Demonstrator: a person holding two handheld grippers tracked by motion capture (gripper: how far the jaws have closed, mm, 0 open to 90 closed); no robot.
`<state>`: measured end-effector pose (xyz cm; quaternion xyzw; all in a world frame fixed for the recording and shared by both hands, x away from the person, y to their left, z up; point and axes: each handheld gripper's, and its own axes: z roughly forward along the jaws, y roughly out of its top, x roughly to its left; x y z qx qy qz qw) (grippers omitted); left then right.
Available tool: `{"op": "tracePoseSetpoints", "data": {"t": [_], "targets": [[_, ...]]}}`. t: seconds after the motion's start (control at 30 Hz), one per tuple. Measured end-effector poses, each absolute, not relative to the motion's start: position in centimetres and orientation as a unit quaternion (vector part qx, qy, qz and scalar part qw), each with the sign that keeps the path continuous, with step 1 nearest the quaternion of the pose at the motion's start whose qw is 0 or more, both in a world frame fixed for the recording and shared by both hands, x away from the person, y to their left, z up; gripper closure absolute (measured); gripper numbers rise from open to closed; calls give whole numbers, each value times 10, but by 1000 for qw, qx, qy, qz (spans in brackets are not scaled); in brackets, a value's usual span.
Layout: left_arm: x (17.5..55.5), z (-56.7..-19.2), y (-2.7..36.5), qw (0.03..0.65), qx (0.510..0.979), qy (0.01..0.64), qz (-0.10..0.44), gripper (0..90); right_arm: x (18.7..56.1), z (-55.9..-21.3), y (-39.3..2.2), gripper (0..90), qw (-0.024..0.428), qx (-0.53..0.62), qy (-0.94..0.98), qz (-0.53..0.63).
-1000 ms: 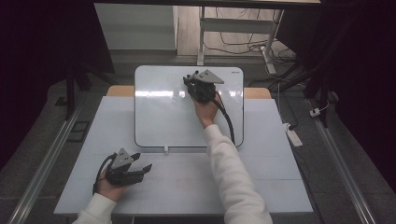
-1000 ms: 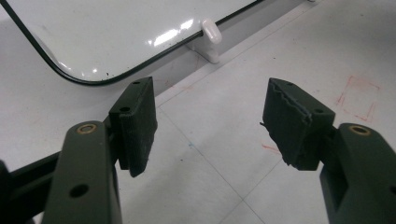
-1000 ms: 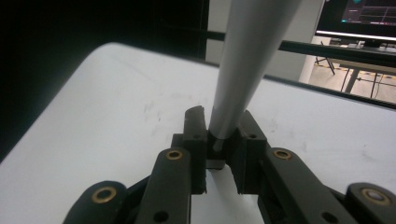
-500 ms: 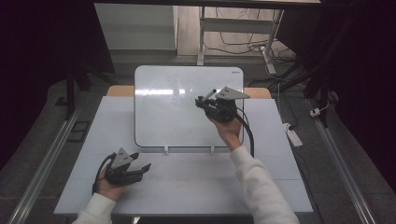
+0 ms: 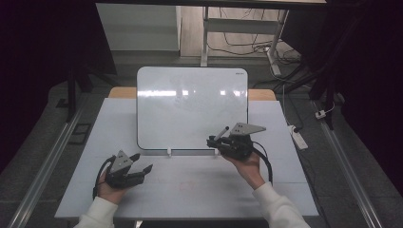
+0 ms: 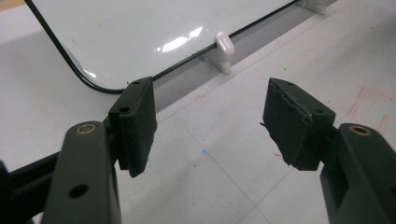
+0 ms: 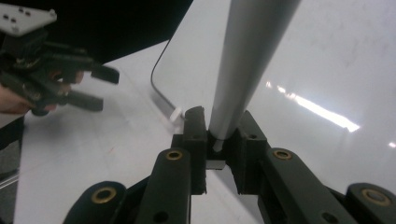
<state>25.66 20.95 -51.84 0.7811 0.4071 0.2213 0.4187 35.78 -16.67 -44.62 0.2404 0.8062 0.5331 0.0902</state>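
Observation:
A white whiteboard [image 5: 190, 104] stands propped on small white feet [image 5: 169, 152] on the pale table [image 5: 190, 190]. My right gripper [image 5: 212, 140] hovers at the board's lower right corner, shut on a grey marker [image 5: 221, 132] that points up and away. In the right gripper view the marker [image 7: 247, 60] rises from between the jaws of that gripper [image 7: 222, 135] across the board [image 7: 336, 70]. My left gripper [image 5: 144, 161] rests low at the table's front left, open, nothing between its pads [image 6: 137, 126]. The board's lower corner [image 6: 140, 32] lies just beyond it.
A white power strip [image 5: 298, 137] lies off the table's right edge. Desk legs and cables [image 5: 247, 42] stand behind the board. Faint red marks [image 6: 369, 102] stain the table. The left gripper [image 7: 100, 86] also appears far off in the right gripper view.
My right gripper, still holding the marker, has come down and to the right from the board's upper middle to its lower right corner. The left gripper has stayed in place.

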Motion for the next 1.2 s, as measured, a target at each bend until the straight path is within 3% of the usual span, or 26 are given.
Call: {"op": "tracePoseSetpoints", "data": {"t": [0.57, 1.2], "targets": [[244, -489, 192, 464, 773, 365, 232, 330, 332, -470, -157, 776, 56, 222, 833, 504], [261, -454, 106, 499, 810, 263, 159, 332, 330, -484, -141, 775, 23, 217, 841, 495]]}}
